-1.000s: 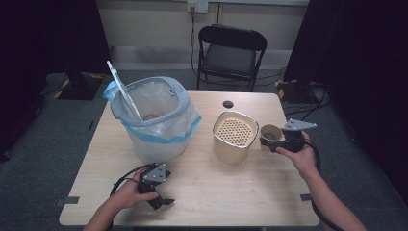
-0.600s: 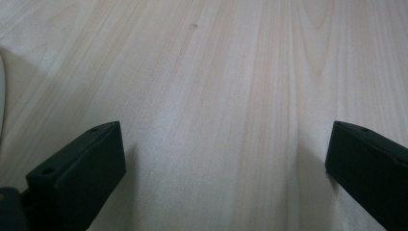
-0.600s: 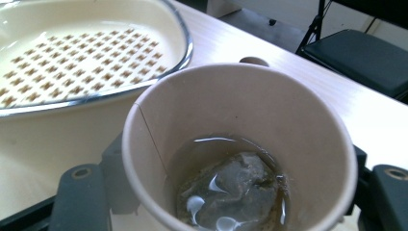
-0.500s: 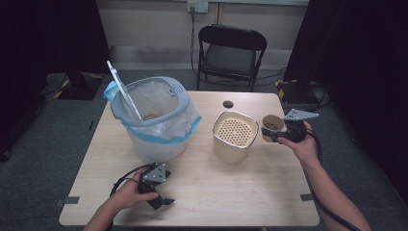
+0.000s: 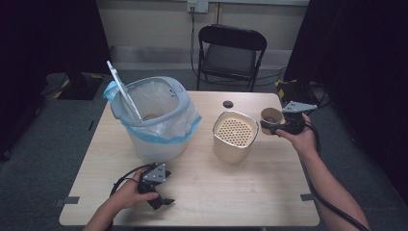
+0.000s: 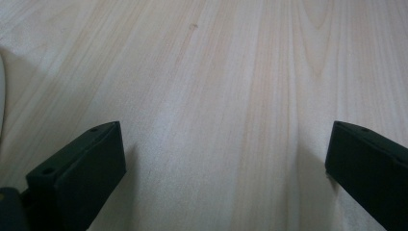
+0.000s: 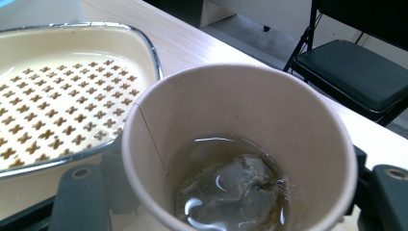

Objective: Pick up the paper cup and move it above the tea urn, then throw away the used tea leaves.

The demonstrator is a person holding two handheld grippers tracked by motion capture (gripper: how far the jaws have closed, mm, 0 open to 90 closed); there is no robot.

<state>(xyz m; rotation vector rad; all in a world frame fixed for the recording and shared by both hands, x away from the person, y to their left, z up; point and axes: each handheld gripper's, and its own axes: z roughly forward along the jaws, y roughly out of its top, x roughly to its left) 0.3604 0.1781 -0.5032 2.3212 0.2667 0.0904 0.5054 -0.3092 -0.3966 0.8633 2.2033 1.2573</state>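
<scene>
Lifted higher since a second ago, one paper cup (image 5: 271, 117) stands upright, mouth up, clamped in the right gripper (image 5: 269, 126).
One strainer tin (image 5: 234, 136) sits at its nine o'clock; the left gripper (image 5: 162, 201) rests wide open on the table (image 5: 269, 192).

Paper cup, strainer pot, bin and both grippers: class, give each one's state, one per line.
Paper cup: gripped, upright, holding liquid and a teabag.
Strainer pot: upright on table, strainer empty.
Bin: lid open, bag-lined.
Right gripper: shut on the cup.
Left gripper: open, empty.

Your table (image 5: 202, 192) evenly lit from overhead, surroundings dark; soft shadows; glare on liquid in cup (image 7: 240, 144).
</scene>
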